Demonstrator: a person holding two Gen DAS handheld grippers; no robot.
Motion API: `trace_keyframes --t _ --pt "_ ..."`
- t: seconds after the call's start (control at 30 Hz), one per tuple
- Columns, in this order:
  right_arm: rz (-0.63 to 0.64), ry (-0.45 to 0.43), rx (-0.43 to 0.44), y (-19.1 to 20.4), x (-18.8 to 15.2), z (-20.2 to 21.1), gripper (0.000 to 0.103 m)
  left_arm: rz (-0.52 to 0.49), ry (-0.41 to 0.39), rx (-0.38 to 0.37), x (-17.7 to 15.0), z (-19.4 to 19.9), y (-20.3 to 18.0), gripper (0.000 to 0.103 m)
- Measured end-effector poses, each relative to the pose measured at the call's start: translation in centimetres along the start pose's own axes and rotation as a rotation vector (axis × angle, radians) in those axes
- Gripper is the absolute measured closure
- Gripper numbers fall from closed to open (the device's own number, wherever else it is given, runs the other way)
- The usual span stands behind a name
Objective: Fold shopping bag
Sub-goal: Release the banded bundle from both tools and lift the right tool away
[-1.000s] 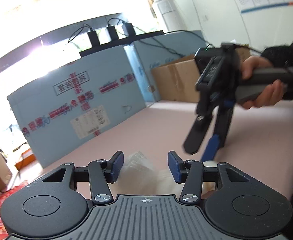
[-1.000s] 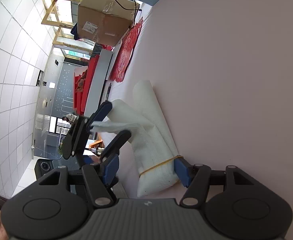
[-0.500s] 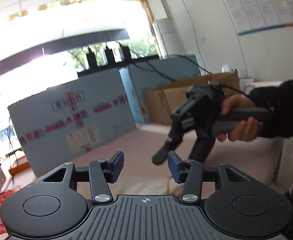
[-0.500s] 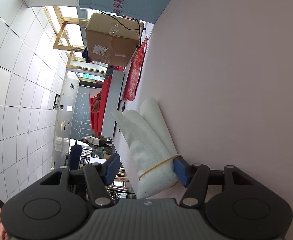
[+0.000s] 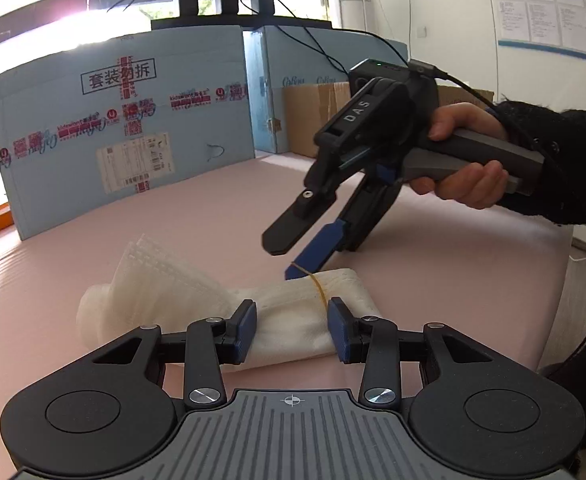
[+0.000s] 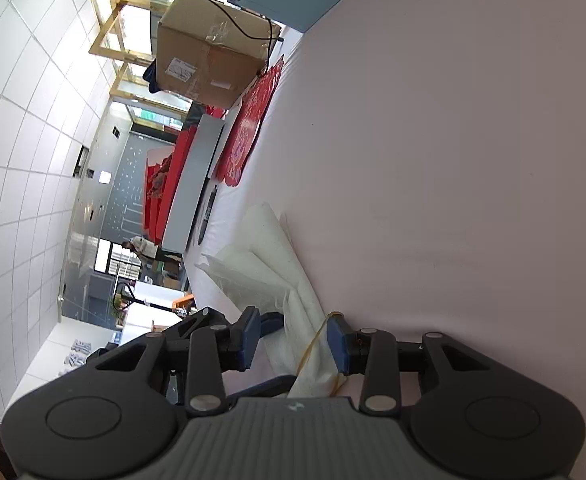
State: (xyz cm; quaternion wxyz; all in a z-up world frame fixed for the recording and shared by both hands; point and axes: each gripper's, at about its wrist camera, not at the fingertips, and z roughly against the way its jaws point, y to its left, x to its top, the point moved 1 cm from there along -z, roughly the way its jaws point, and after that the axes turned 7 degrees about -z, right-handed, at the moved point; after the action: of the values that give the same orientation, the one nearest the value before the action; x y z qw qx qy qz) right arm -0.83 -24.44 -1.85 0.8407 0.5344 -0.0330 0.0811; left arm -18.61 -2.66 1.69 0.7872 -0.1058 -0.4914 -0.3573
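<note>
The white shopping bag (image 5: 277, 312) lies folded into a narrow bundle on the pink table (image 5: 213, 216), with a yellow rubber band (image 5: 320, 290) around its right end. My left gripper (image 5: 292, 331) is open and straddles the bundle just left of the band. The right gripper (image 5: 283, 260), held by a hand (image 5: 461, 148), hangs open above the bag with its blue fingertip at the band. In the right wrist view the bag (image 6: 269, 272) runs between the open fingers of the right gripper (image 6: 293, 340), and the rubber band (image 6: 313, 346) stretches up to the right finger.
A large blue carton (image 5: 125, 128) and a brown box (image 5: 313, 116) stand along the far side of the table. The table's right edge (image 5: 565, 240) is near the hand. Red paper decorations (image 6: 249, 132) lie beyond the bag's loose end.
My left gripper let go of the bag's loose end, lifted away, then came down to straddle the bundle. The right gripper shifted slightly, staying low with its fingertip at the rubber band.
</note>
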Motion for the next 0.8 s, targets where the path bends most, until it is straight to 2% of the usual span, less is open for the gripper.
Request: trace_keyframes --t 0.17,0.2,0.47,0.53,0.67,0.77,0.8 --pt "0.08 0.048 -0.027 0.8 0.5 -0.8 0.068 0.056 -0.009 -0.023 0.1 0.1 0.9 0.064" --pt "0.087 0.046 -0.042 0.8 0.1 -0.6 0.072 0.072 -0.009 -0.028 0.1 0.1 1.1 0.063" --pt "-0.075 -0.089 -0.067 -0.8 -4.6 3.3 0.076 0.137 -0.003 -0.055 0.0 0.1 2.3 0.063" --pt "-0.117 -0.12 -0.052 -1.2 -5.0 3.2 0.077 0.187 -0.011 -0.077 -0.4 0.2 3.1 0.068" --pt "-0.104 -0.142 -0.02 -1.6 -3.2 2.2 0.078 0.303 -0.027 -0.118 -1.3 0.4 5.0 0.079" --pt "-0.05 -0.152 0.02 -1.2 -0.5 0.1 0.079 0.294 -0.026 -0.111 -1.3 0.6 4.9 0.08" --pt "-0.027 -0.152 0.005 -0.6 -0.3 -0.1 0.079 0.284 -0.024 -0.105 -1.2 0.7 4.8 0.08"
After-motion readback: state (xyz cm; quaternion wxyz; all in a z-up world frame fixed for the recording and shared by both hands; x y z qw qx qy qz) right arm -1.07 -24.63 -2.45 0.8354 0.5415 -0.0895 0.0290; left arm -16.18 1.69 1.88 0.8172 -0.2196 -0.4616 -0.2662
